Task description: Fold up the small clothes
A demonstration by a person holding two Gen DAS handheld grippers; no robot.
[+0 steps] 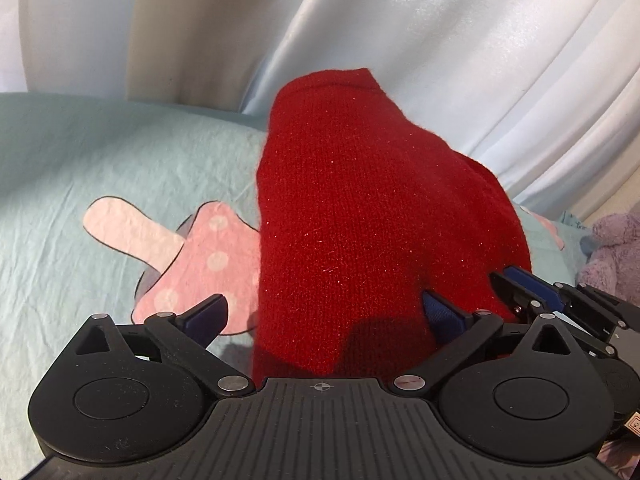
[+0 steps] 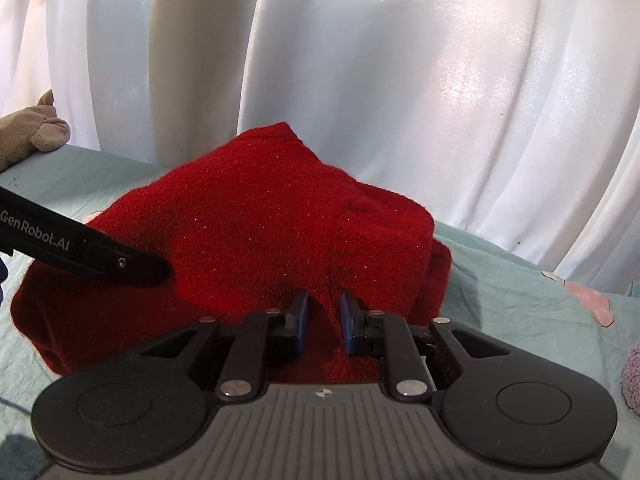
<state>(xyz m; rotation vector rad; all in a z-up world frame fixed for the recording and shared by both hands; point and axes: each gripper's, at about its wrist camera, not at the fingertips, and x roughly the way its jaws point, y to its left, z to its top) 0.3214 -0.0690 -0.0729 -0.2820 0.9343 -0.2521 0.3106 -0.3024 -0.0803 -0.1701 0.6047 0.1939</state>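
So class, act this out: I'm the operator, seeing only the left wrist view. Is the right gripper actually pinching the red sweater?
Observer: Yes, the right gripper is shut on a raised ridge of the red sweater.
Operator: Is there anything past the sweater that I'm missing?
Observer: A beige plush toy sits at the far edge of the sheet, by the curtain.
Operator: And my own gripper?
Observer: The left gripper reaches over the sweater's near corner. Its side reads GenRobot.AI.

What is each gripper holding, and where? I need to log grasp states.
The right gripper pinches a ridge of the red knit garment at its near edge. The left gripper is wide open, fingers straddling the garment, holding nothing.
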